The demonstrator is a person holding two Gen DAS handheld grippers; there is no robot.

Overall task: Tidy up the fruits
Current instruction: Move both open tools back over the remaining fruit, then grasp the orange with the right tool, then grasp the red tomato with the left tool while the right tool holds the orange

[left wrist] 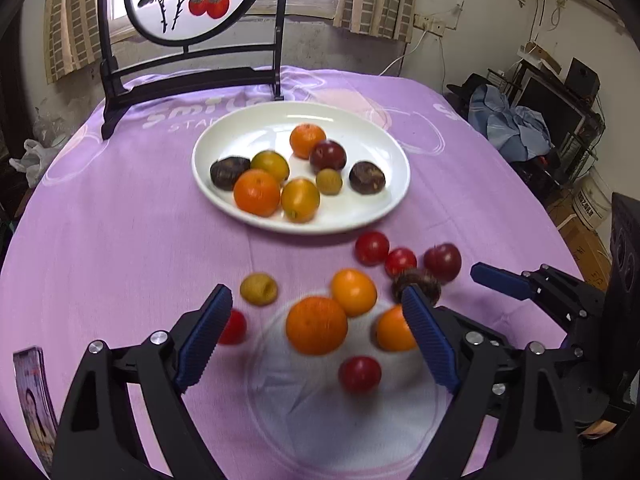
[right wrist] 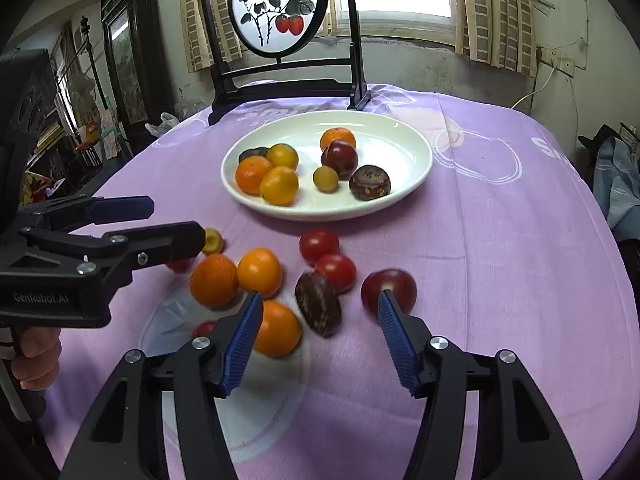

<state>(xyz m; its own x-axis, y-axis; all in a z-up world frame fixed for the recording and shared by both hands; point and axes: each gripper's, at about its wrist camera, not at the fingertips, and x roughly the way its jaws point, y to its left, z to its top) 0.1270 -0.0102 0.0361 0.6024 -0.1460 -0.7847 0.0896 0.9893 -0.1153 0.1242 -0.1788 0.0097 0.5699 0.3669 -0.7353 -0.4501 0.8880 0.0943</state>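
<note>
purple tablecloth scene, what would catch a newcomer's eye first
A white oval plate heaped with orange, dark red and brown fruits sits mid-table. Nearer, loose oranges and red cherry tomatoes lie scattered on the purple tablecloth. Behind stands a round black-framed persimmon painting.

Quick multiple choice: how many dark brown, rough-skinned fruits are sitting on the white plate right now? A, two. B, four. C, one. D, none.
A: the white plate holds two dark brown fruits, one at its left edge and one at its right, among the oranges and a plum.
</note>
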